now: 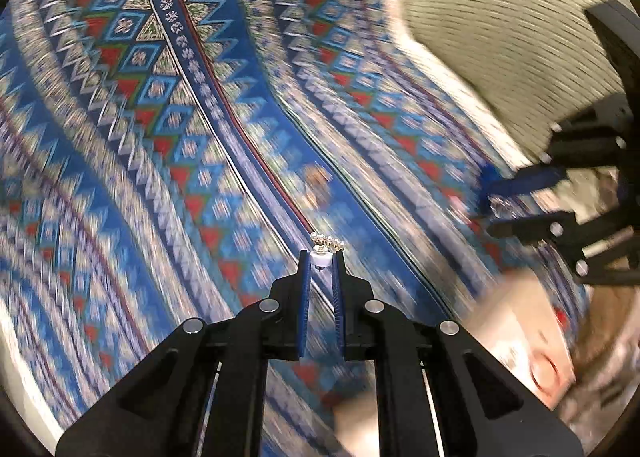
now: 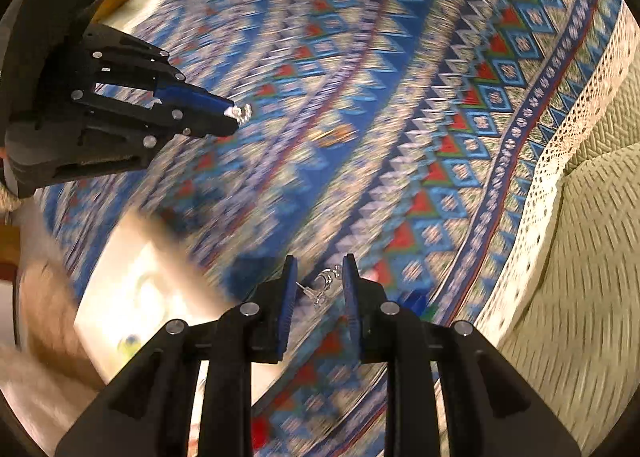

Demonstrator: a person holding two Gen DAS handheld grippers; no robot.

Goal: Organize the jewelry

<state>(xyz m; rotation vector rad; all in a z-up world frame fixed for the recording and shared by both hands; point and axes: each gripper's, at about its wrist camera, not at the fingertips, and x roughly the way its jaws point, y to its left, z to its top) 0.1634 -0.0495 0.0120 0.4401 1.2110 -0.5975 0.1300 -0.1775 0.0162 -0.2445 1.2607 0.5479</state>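
A patterned cloth (image 1: 168,105) in blue, red and cream diamonds and zigzags covers the surface. A white lace border (image 2: 568,129) edges it on the right. Beyond lies pale green ribbed upholstery (image 2: 580,277), possibly a sofa cushion. Motion blur obscures finer detail.

We see a matt woven tablecloth (image 1: 168,105) edged with openwork lace (image 2: 560,161), a shiny beaded metal earring (image 1: 327,243) with a white plastic back, a glossy clear earring (image 2: 322,287), and ribbed blue pads (image 1: 305,297) on matt black plastic jaws.
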